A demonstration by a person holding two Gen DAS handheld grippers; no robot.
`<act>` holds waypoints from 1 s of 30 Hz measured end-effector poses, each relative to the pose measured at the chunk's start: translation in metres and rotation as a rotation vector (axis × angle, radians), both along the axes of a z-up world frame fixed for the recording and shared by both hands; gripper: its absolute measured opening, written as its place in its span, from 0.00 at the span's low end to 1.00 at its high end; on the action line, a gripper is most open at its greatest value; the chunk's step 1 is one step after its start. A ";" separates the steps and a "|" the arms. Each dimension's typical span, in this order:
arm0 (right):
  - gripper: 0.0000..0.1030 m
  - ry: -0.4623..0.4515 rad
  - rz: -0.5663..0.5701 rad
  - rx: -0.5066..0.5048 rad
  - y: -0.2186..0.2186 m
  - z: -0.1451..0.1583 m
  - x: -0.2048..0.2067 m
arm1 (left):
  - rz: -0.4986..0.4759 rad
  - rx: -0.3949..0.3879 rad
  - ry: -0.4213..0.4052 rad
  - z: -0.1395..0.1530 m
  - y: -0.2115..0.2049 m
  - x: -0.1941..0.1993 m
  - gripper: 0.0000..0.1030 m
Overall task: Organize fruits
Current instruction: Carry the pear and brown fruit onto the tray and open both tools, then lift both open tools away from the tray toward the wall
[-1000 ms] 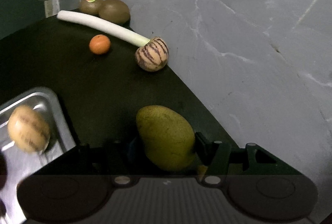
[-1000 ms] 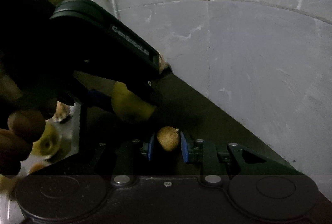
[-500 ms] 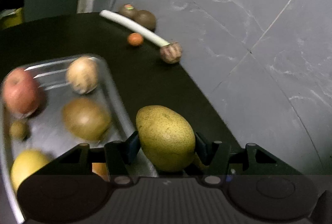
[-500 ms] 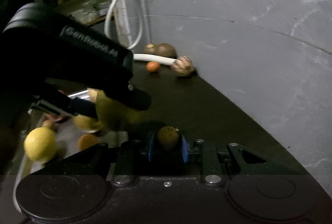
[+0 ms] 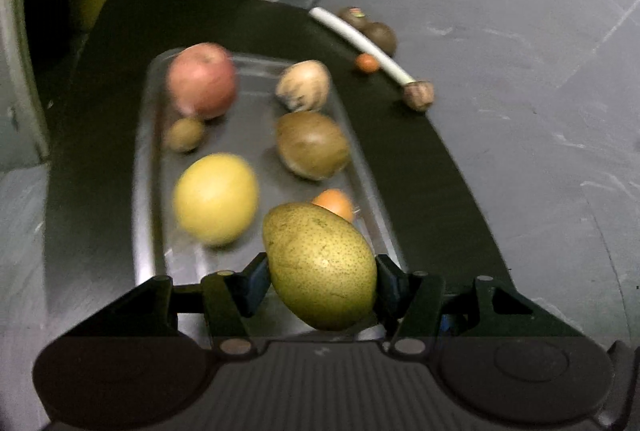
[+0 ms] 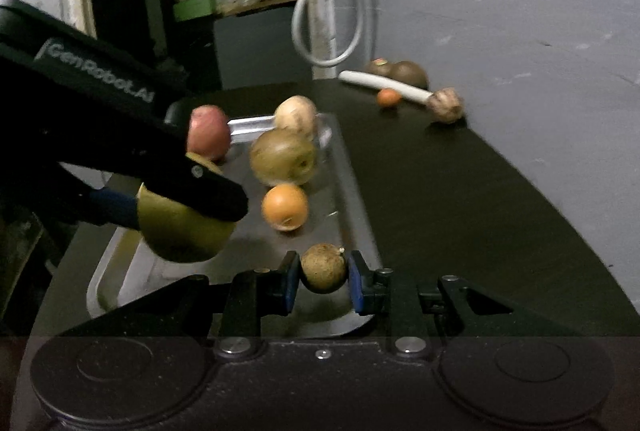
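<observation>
My left gripper (image 5: 320, 281) is shut on a green speckled pear (image 5: 320, 263) and holds it above the near end of a steel tray (image 5: 148, 135). The tray holds a red apple (image 5: 202, 79), a yellow fruit (image 5: 216, 203), a brown fruit (image 5: 312, 145), a striped pale fruit (image 5: 304, 85), a small round one (image 5: 184, 133) and an orange one (image 5: 334, 203). My right gripper (image 6: 323, 281) is shut on a small brown round fruit (image 6: 323, 267) over the tray's near right corner (image 6: 360, 231). The left gripper (image 6: 188, 187) with the pear (image 6: 180, 231) shows in the right wrist view.
On the black table's far right edge lie a white stalk (image 5: 360, 41), two dark kiwis (image 5: 378, 31), a small orange fruit (image 5: 367, 62) and a striped fruit (image 5: 418, 95). A grey marbled floor (image 5: 540, 71) lies beyond. A white cable loop (image 6: 328, 11) hangs at the back.
Both grippers have swung left from the table's right edge to over the tray, each still carrying its fruit. The tray's contents have come fully into view.
</observation>
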State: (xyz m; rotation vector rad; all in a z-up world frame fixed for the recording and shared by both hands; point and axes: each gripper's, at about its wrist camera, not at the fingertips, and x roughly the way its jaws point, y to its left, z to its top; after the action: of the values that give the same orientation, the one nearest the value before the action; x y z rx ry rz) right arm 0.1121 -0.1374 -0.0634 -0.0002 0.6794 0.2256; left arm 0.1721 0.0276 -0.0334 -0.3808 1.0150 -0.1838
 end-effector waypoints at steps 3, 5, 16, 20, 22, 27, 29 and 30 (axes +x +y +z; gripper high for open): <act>0.27 -0.002 0.024 -0.010 0.010 -0.001 0.000 | 0.031 -0.001 0.017 -0.007 0.010 -0.006 0.58; 0.27 -0.008 0.031 -0.013 0.015 -0.002 0.001 | 0.050 0.000 0.027 -0.010 0.017 -0.008 0.58; 0.27 -0.012 0.028 -0.004 0.018 -0.013 0.020 | 0.056 0.047 0.046 -0.020 0.026 -0.001 0.58; 0.27 -0.005 0.020 0.001 0.016 -0.016 0.022 | 0.049 0.058 0.057 -0.023 0.024 -0.001 0.58; 0.27 -0.007 0.020 0.003 0.015 -0.016 0.022 | 0.049 0.060 0.066 -0.025 0.024 -0.001 0.58; 0.28 -0.006 0.015 0.010 0.015 -0.017 0.023 | 0.058 0.054 0.078 -0.028 0.028 -0.001 0.58; 0.30 -0.002 0.011 0.015 0.015 -0.018 0.023 | 0.058 0.054 0.082 -0.028 0.029 -0.001 0.59; 0.36 -0.002 0.009 0.013 0.015 -0.018 0.022 | 0.056 0.053 0.086 -0.028 0.029 0.000 0.59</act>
State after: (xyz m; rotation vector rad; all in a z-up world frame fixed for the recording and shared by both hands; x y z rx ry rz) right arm 0.1345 -0.1222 -0.0809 0.0085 0.6759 0.2386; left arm 0.1716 0.0566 -0.0618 -0.3707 1.0900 -0.0906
